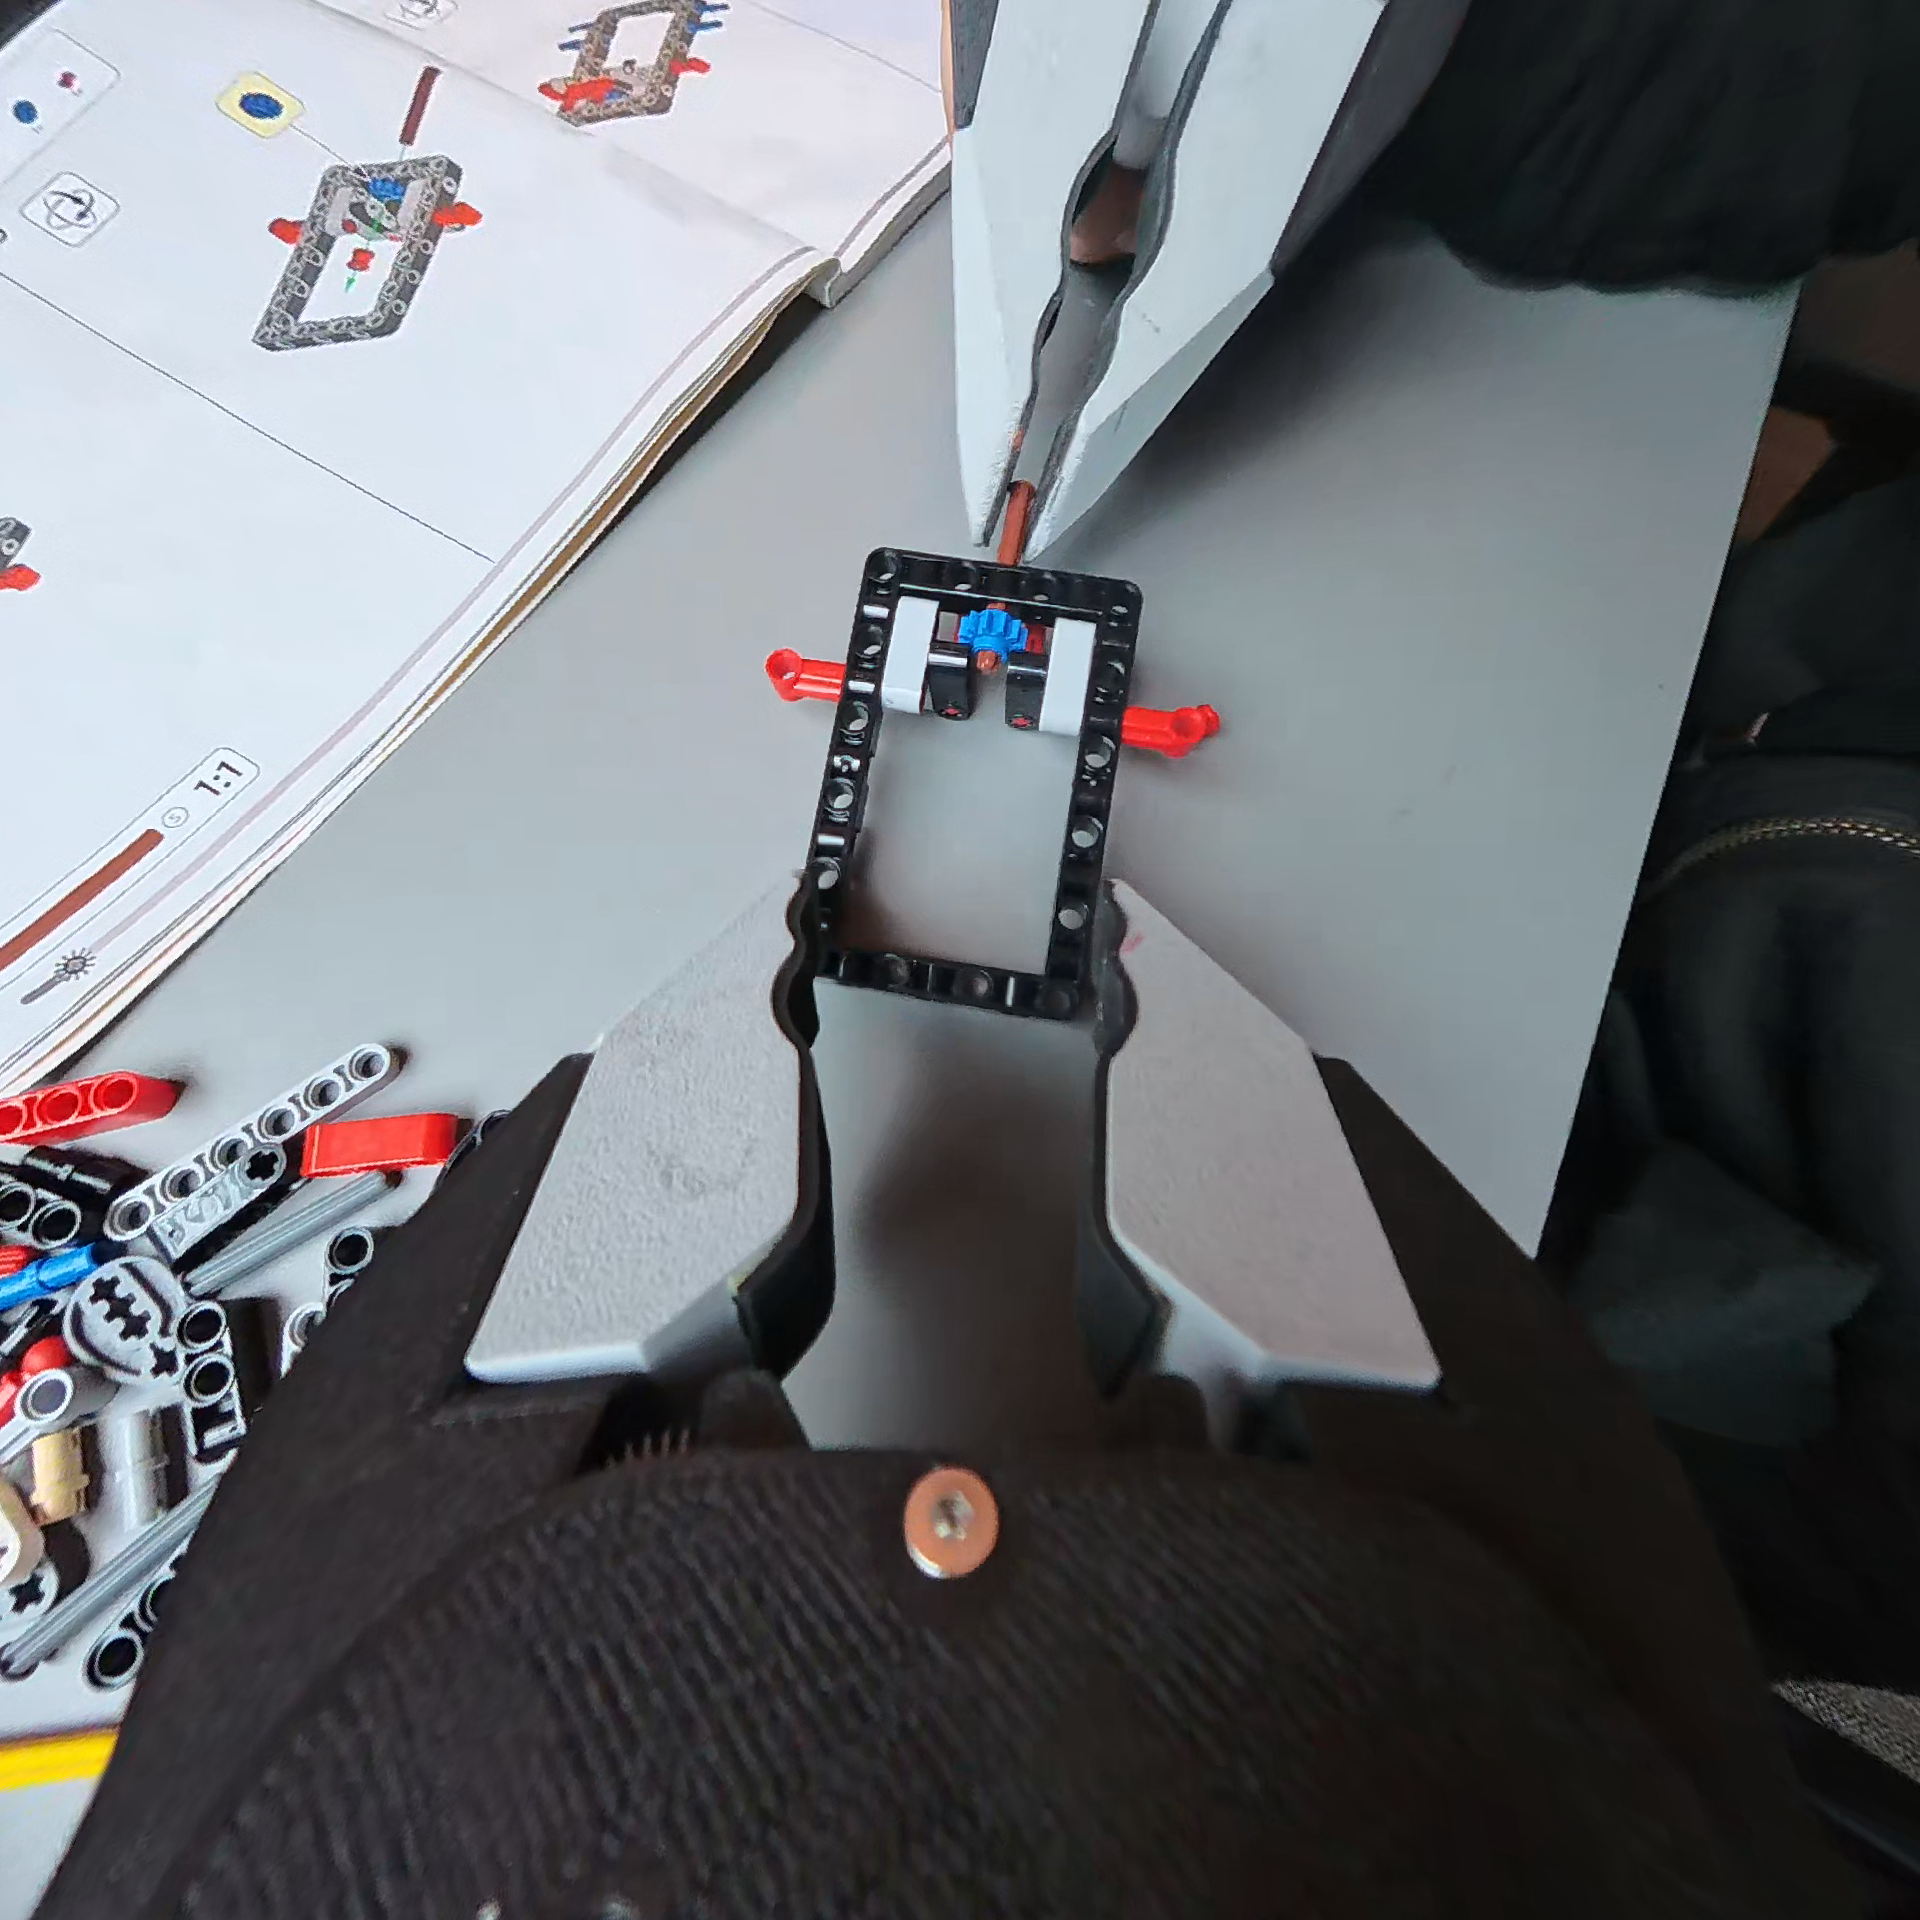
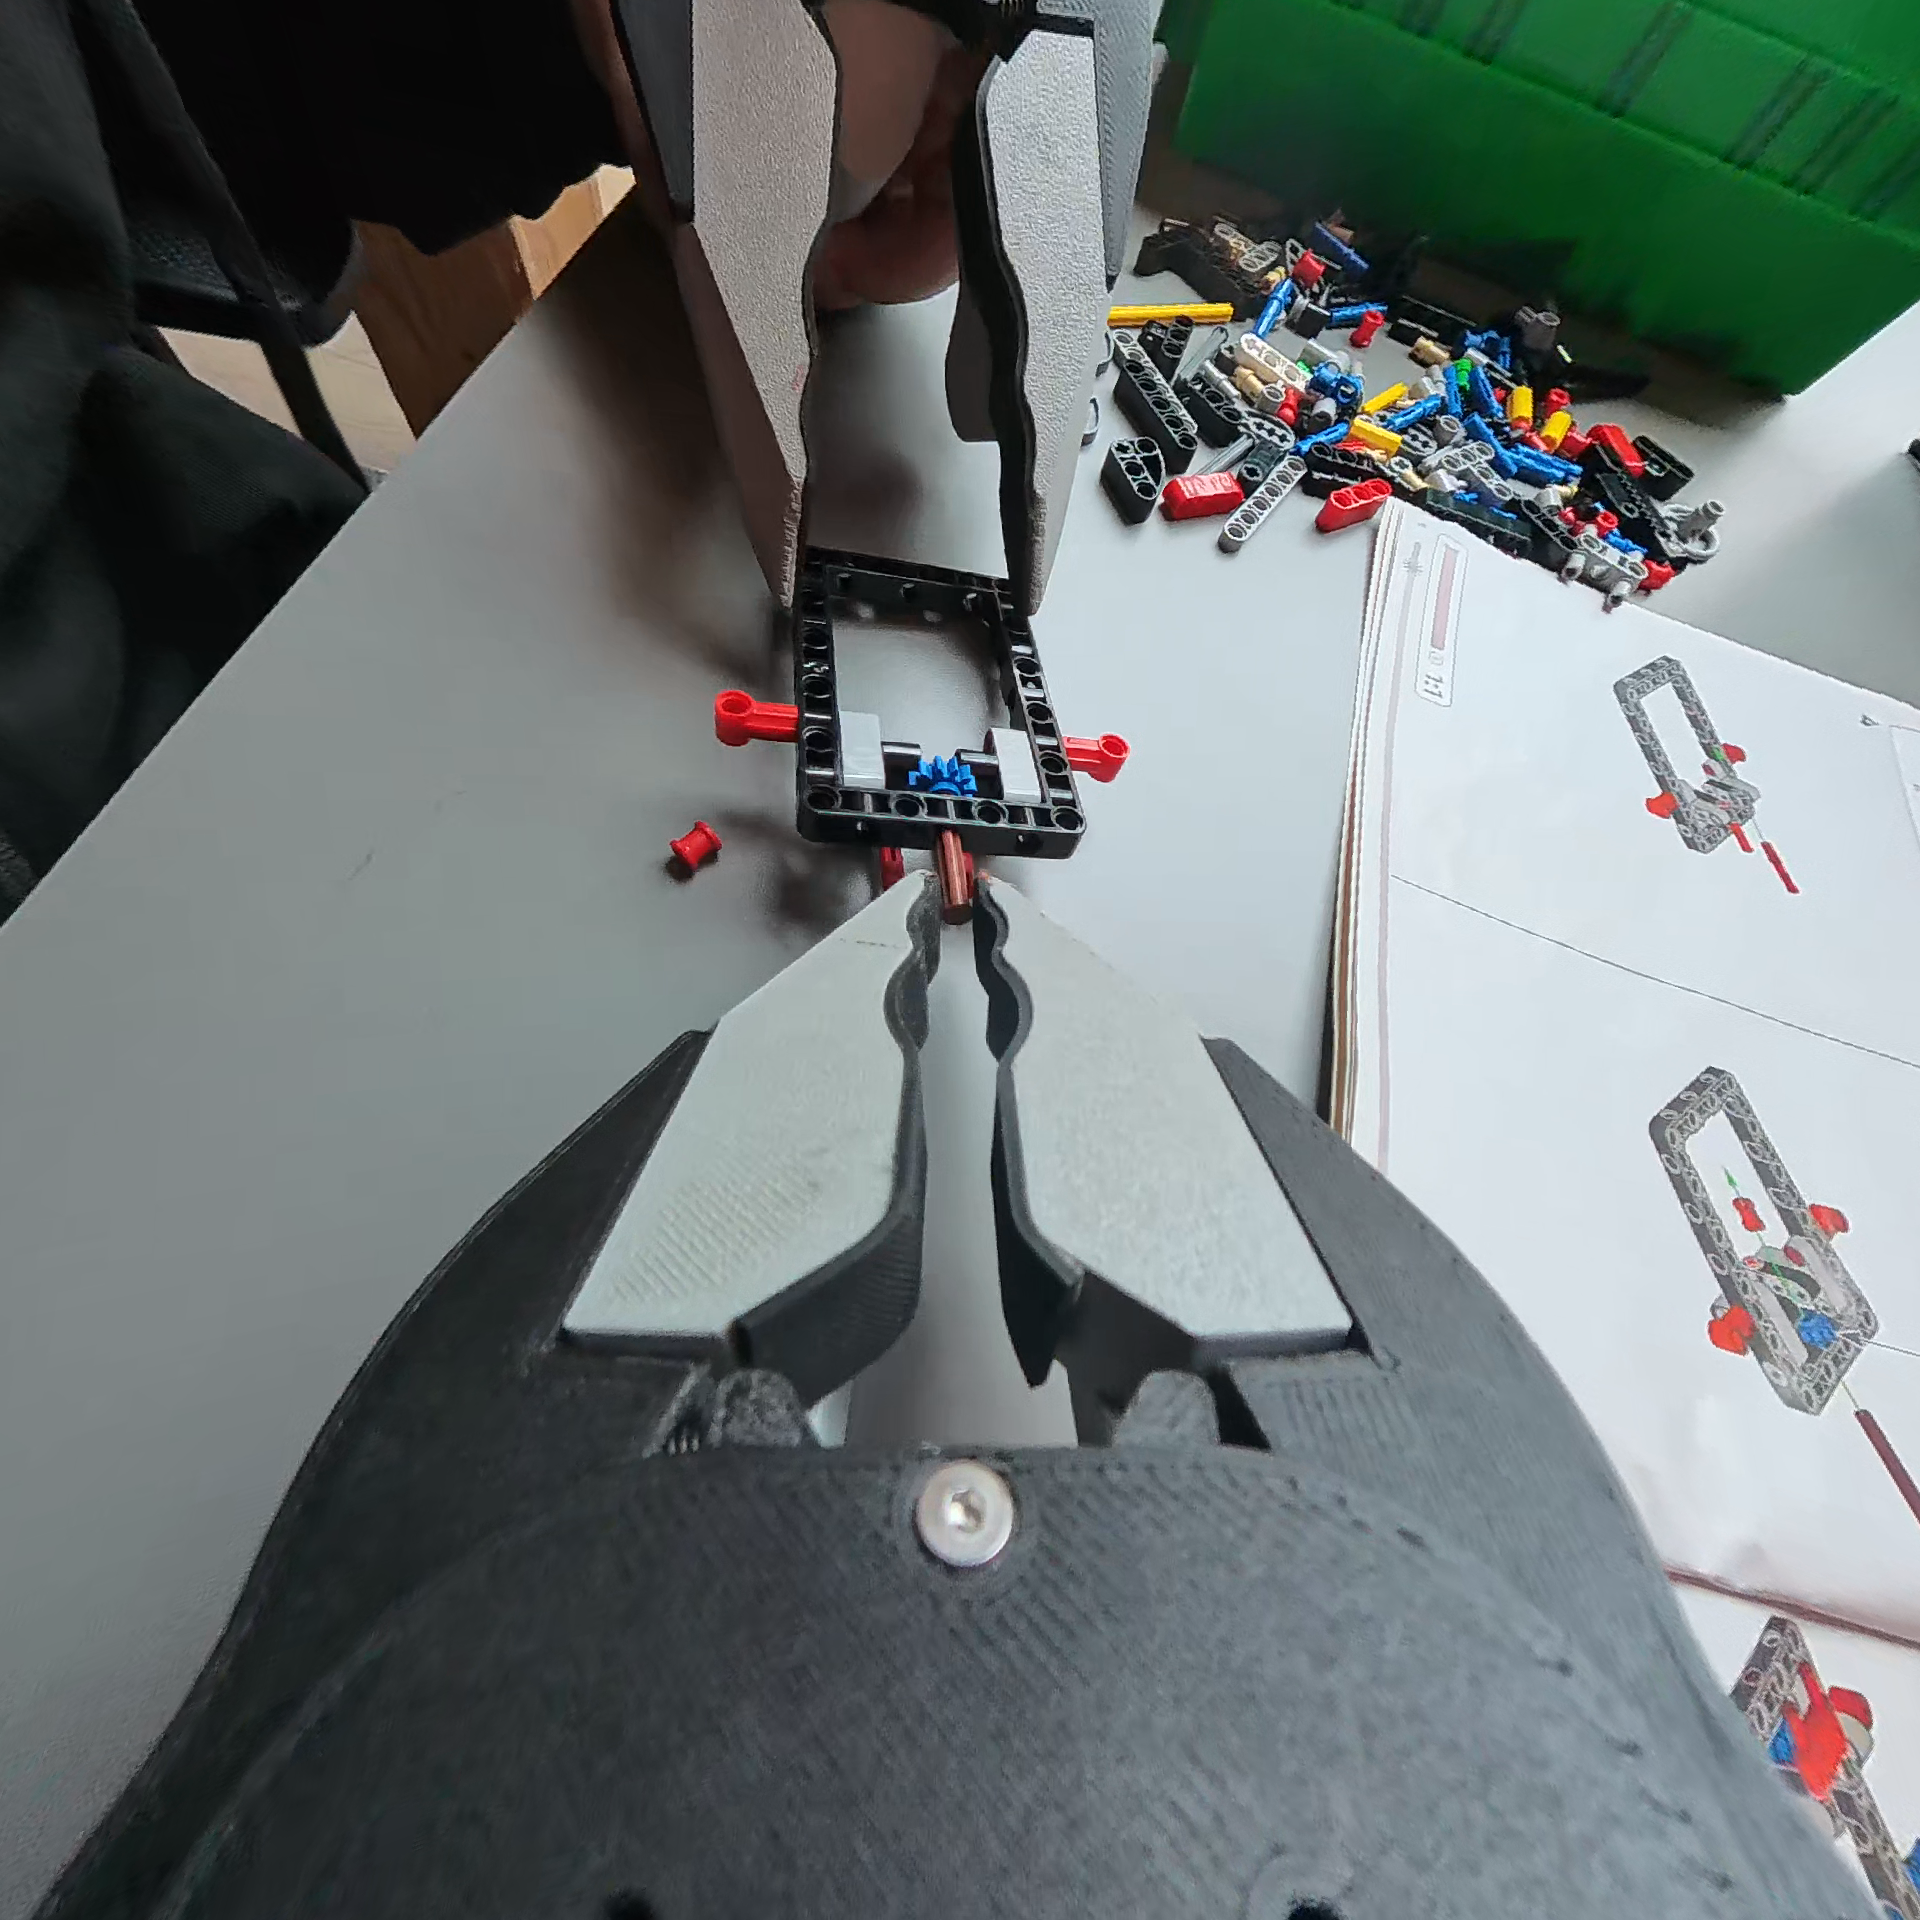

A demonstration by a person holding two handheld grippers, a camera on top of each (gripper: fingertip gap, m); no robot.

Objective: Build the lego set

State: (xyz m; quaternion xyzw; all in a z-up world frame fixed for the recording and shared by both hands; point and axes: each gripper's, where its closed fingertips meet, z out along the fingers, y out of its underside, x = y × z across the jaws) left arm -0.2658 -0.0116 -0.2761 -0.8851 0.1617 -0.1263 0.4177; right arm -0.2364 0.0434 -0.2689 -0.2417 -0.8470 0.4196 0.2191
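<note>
1. The step in hand looks like seating the brown rod [image 2: 953,878] through the end wall of the black frame [image 1: 971,779] and into the blue gear [image 1: 990,627] that sits just inside that wall.
2. The frame lies flat on the grey table [image 1: 1351,727], with a red pin [image 1: 805,673] sticking out of its left side and another [image 1: 1169,725] out of its right side in the left wrist view.
3. The left tool [image 1: 956,940] is spread wide, and its two fingers press on the outer sides of the frame at the near end, so it is clamped on the frame and steadies it.
4. The right tool [image 2: 953,899] has its fingers drawn nearly together, pinched on the outer end of the rod; only a narrow slit shows between them behind the tips.
5. The rod already passes through the frame wall, and its tip shows at the gear in the left wrist view; a short length is still outside.
6. The next move probably calls for a straight push along the rod's own line, while the left tool braces the frame against sliding.
7. If the rod tilts, it may bind in the hole or nudge the gear out of line.
8. A loose red spool-shaped piece [image 2: 694,849] lies on the table just left of the frame in the right wrist view.
9. An open instruction booklet [image 2: 1610,987] lies to the right there, and a heap of loose parts [image 2: 1403,416] lies far right beside a green box [image 2: 1558,156].
</note>
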